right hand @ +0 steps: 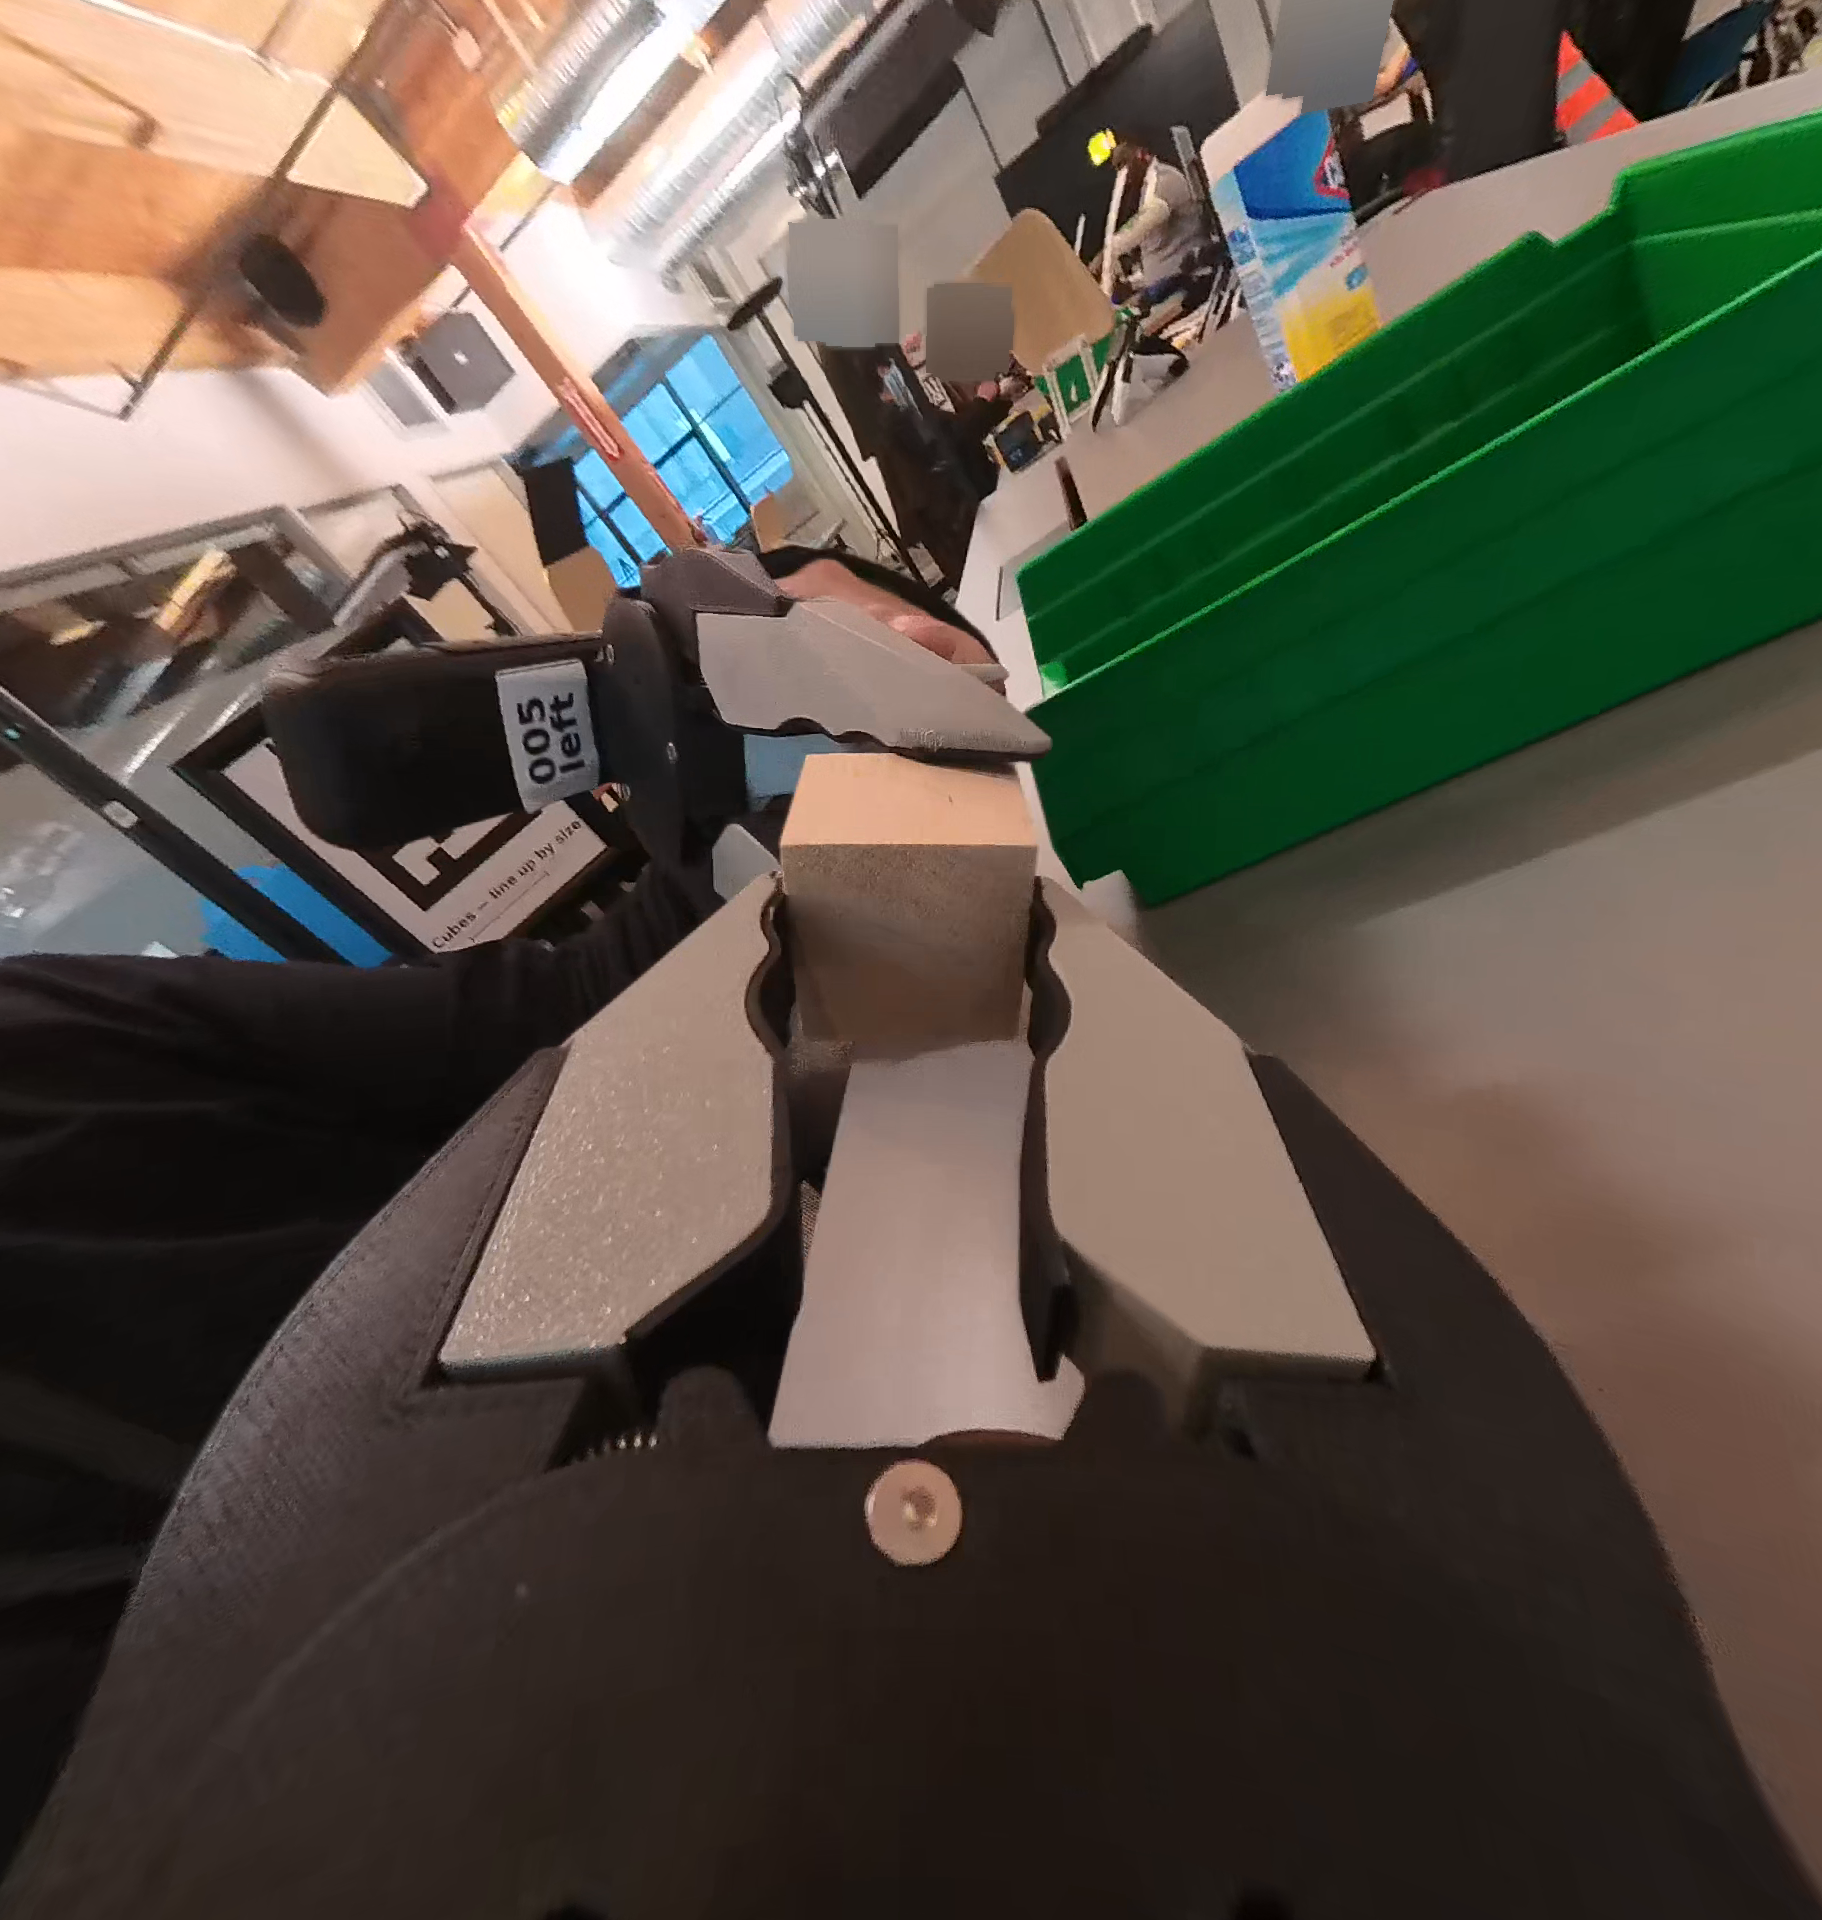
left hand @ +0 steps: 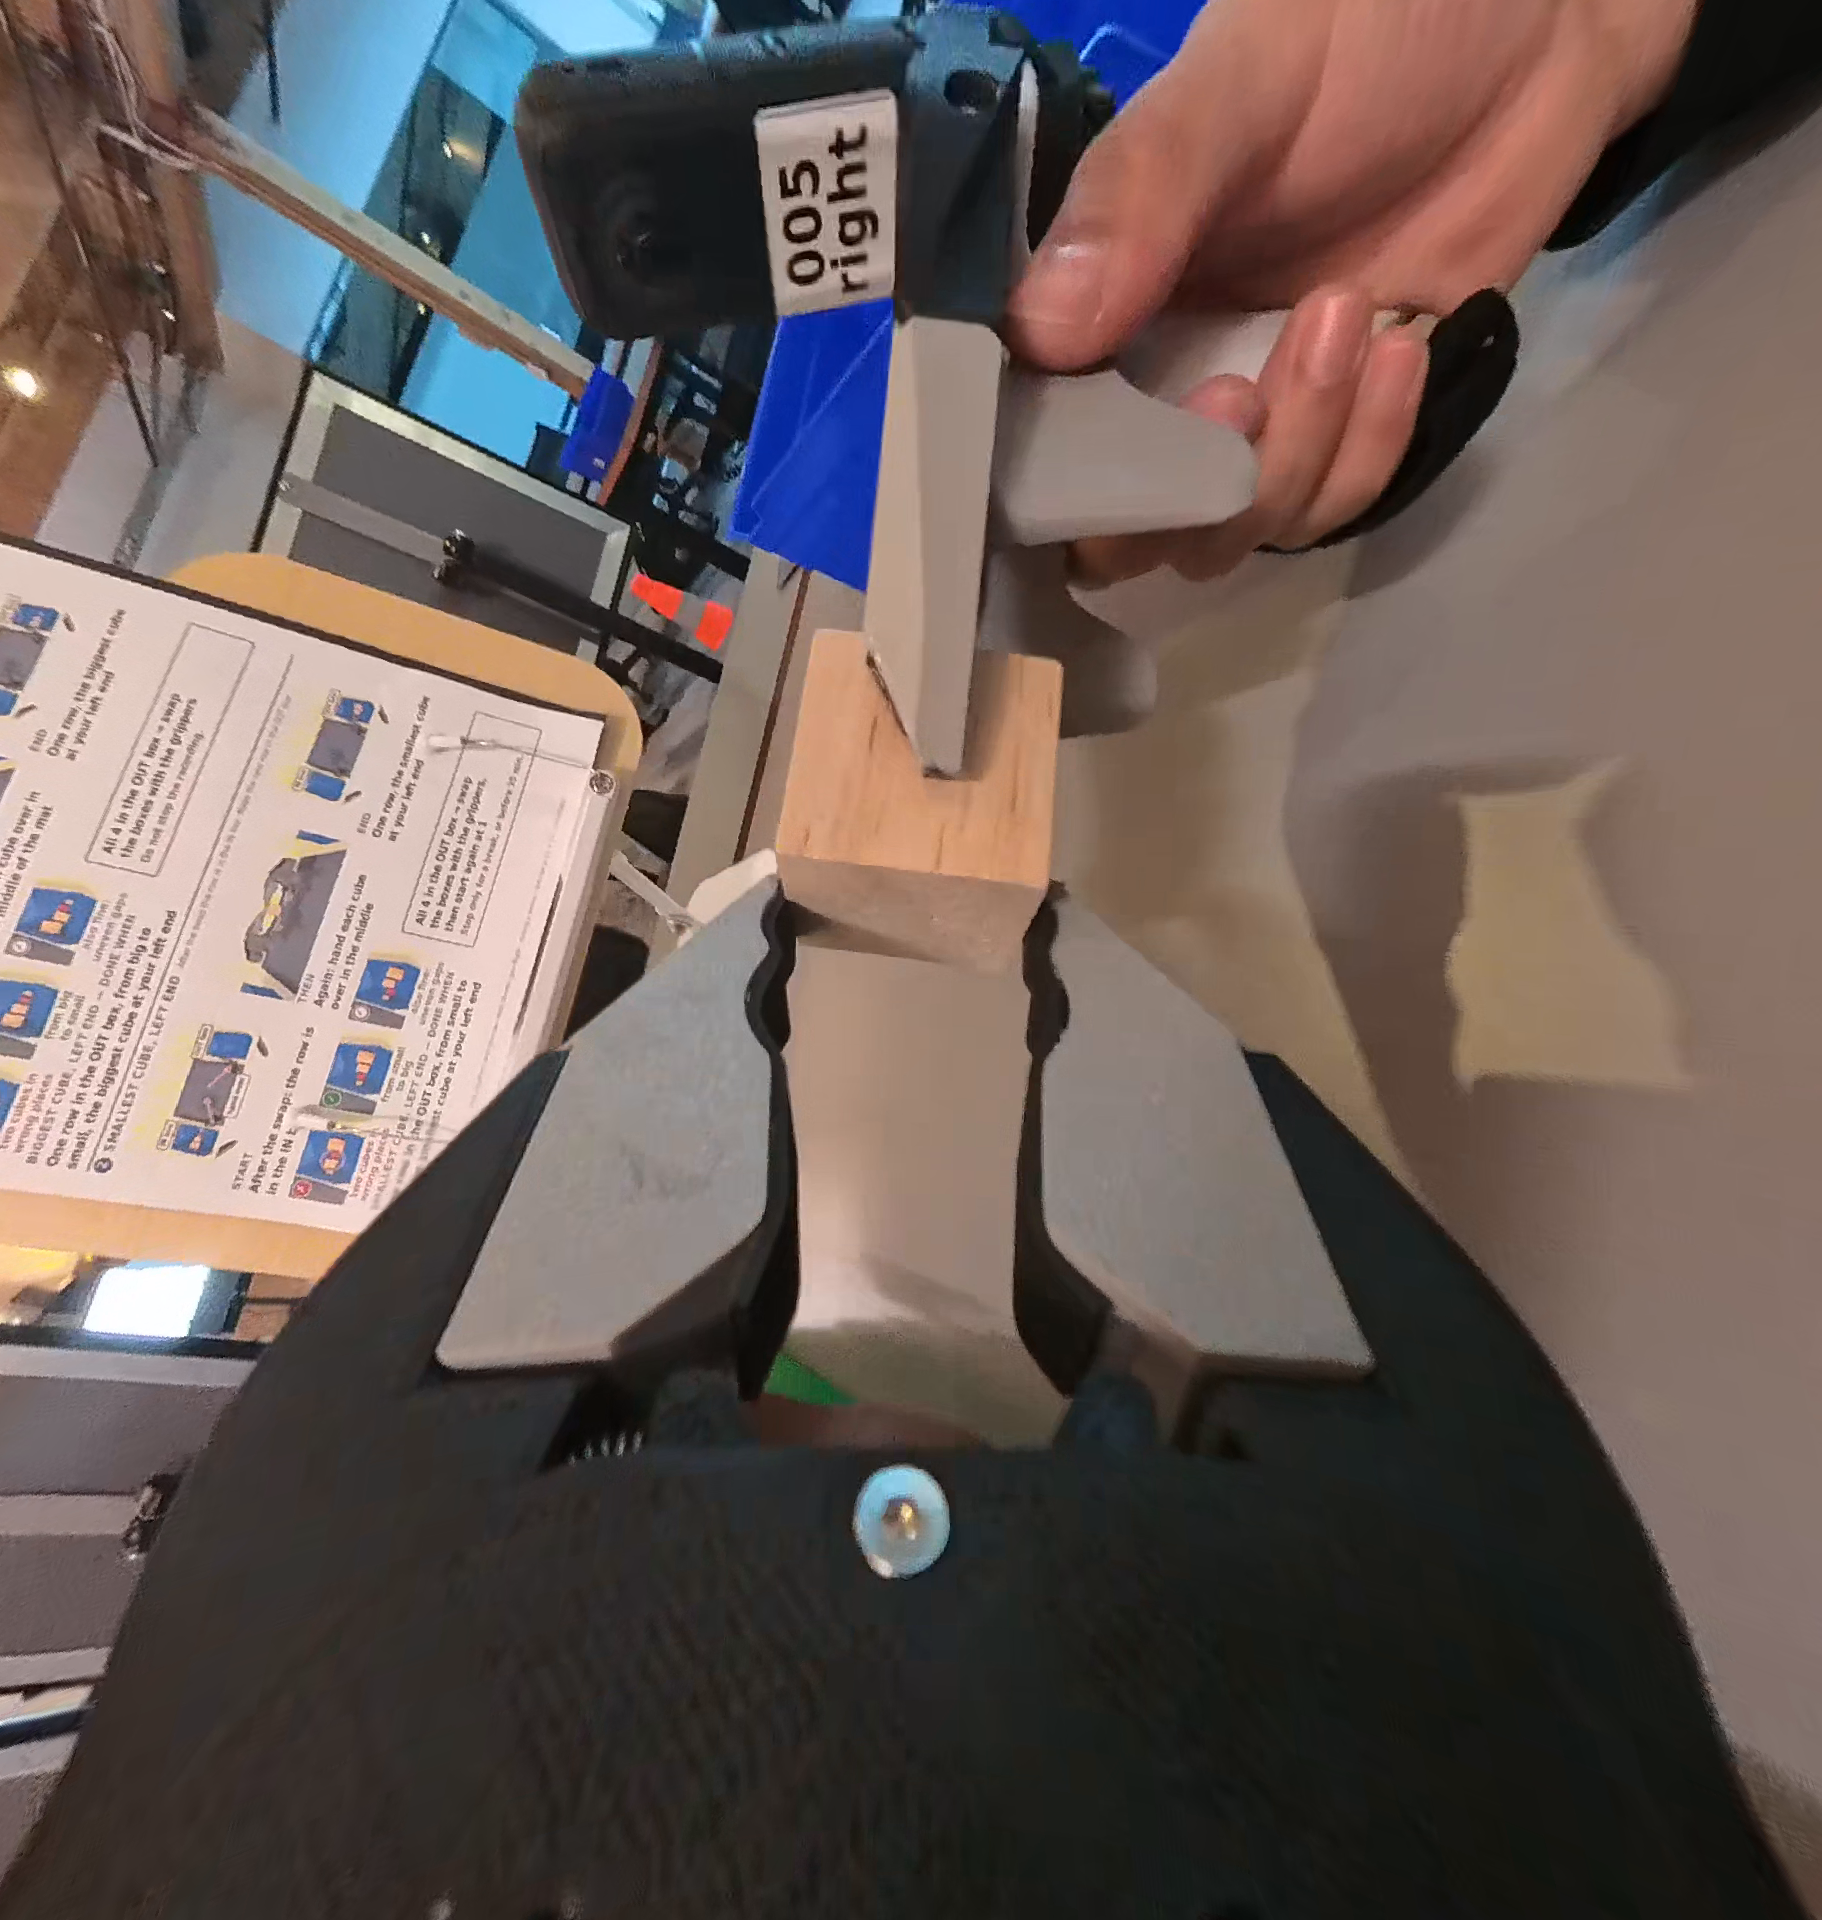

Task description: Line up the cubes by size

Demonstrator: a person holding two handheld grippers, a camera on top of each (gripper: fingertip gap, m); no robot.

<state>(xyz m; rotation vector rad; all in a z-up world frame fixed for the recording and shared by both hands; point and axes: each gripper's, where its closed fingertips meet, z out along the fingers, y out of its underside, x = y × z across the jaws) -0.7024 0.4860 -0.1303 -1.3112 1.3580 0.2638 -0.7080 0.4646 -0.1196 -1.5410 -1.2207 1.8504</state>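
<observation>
One wooden cube (left hand: 917, 821) is held in the air between both grippers. My left gripper (left hand: 917, 920) is shut on the cube's near end with its fingertips. The right gripper (left hand: 1000, 748) comes in from above in a hand, with one finger (left hand: 928, 665) lying across the cube's face. In the right wrist view my right gripper (right hand: 909, 935) is shut on the same cube (right hand: 907, 925). The left gripper's upper finger (right hand: 865, 707) lies along the cube's far top edge, and its lower finger is hidden. No other cubes are in view.
The grey tabletop (left hand: 1561, 1195) lies below. Stacked green bins (right hand: 1458, 623) stand on it to the right. A printed instruction sheet (left hand: 263, 883) on a wooden board stands at the left. A blue bin (left hand: 813, 436) is behind the right gripper. People stand in the background.
</observation>
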